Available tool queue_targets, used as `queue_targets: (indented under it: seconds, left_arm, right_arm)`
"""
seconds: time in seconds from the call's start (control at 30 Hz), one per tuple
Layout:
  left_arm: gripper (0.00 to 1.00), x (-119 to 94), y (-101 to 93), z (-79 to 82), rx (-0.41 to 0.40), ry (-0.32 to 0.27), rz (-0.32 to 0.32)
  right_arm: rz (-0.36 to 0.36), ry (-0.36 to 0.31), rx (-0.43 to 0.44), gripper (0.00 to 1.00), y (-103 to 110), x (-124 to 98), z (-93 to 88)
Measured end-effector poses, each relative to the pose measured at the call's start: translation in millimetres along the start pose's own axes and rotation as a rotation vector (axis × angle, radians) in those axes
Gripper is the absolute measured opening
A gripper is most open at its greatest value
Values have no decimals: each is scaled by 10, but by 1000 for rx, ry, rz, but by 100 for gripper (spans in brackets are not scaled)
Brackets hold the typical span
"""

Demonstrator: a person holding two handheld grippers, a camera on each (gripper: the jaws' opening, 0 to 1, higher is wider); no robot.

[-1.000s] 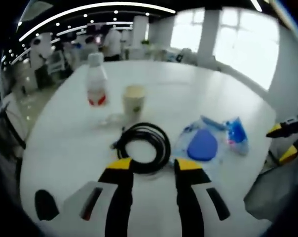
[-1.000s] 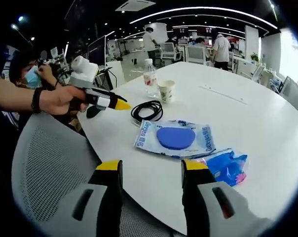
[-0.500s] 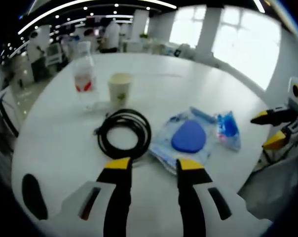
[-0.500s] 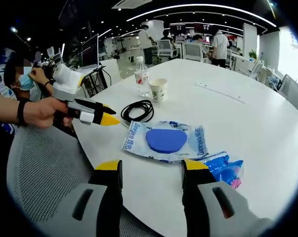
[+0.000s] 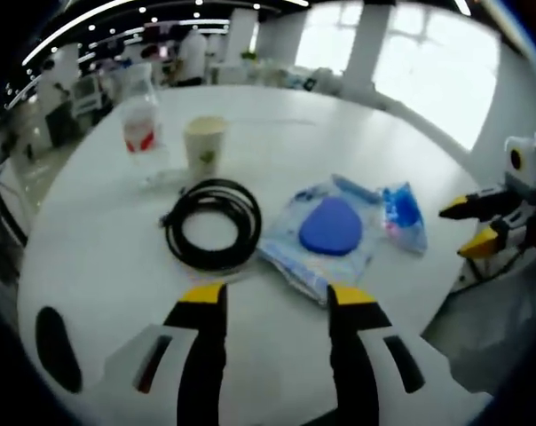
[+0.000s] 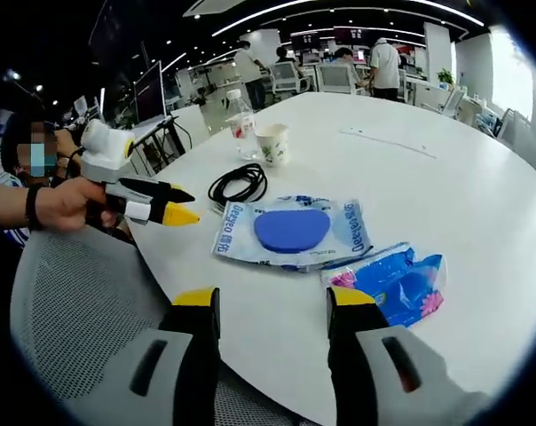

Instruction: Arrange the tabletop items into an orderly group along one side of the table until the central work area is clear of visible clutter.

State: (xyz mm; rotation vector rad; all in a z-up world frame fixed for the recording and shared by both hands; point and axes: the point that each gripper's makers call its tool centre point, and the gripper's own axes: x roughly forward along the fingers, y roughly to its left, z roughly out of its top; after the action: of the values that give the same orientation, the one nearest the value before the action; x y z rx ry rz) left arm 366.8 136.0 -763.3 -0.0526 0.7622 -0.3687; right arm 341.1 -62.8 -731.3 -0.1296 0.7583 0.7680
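Observation:
On the round white table (image 5: 339, 133) (image 6: 481, 177) lie a coiled black cable (image 5: 213, 235) (image 6: 237, 184), a clear packet with a blue pad (image 5: 328, 229) (image 6: 290, 231) and a smaller blue packet (image 5: 400, 213) (image 6: 397, 281). Behind them stand a paper cup (image 5: 203, 146) (image 6: 272, 144) and a plastic bottle (image 5: 139, 120) (image 6: 241, 113). My left gripper (image 5: 275, 306) (image 6: 175, 206) is open, empty, near the table edge short of the cable. My right gripper (image 6: 272, 306) (image 5: 468, 226) is open, empty, off the table edge near the blue packets.
A grey mesh chair back (image 6: 82, 319) sits below the table edge beside my right gripper. A thin white strip (image 6: 388, 142) lies far across the table. Desks, chairs and people fill the office behind. A hand (image 6: 59, 202) holds the left gripper.
Both cameras pulled back a little from the table. The cable and packets now sit farther from my left jaws. No item on the table has moved.

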Motion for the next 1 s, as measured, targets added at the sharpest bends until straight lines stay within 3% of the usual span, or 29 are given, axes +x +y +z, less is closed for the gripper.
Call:
queue_targets:
  seconds: [0.2, 0.47, 0.63, 0.73, 0.9, 1.0]
  left_arm:
    - [43, 39, -32, -27, -23, 7, -10]
    - [47, 104, -146, -79, -128, 6, -10]
    - [47, 137, -256, -78, -144, 3, -12]
    - [47, 155, -290, -94, -219, 0, -2]
    - [47, 178, -380, -105, -201, 4, 9]
    - [47, 190, -419, -152, -246, 20, 12]
  right_arm:
    - [-6, 7, 17, 47, -83, 73, 10]
    - [-3, -8, 34, 47, -185, 206, 165]
    - [-4, 1, 28, 47, -308, 287, 233]
    - [-10, -2, 32, 47, -408, 318, 267]
    - [-22, -13, 105, 47, -605, 367, 301]
    - [-45, -18, 173, 47, -749, 408, 289]
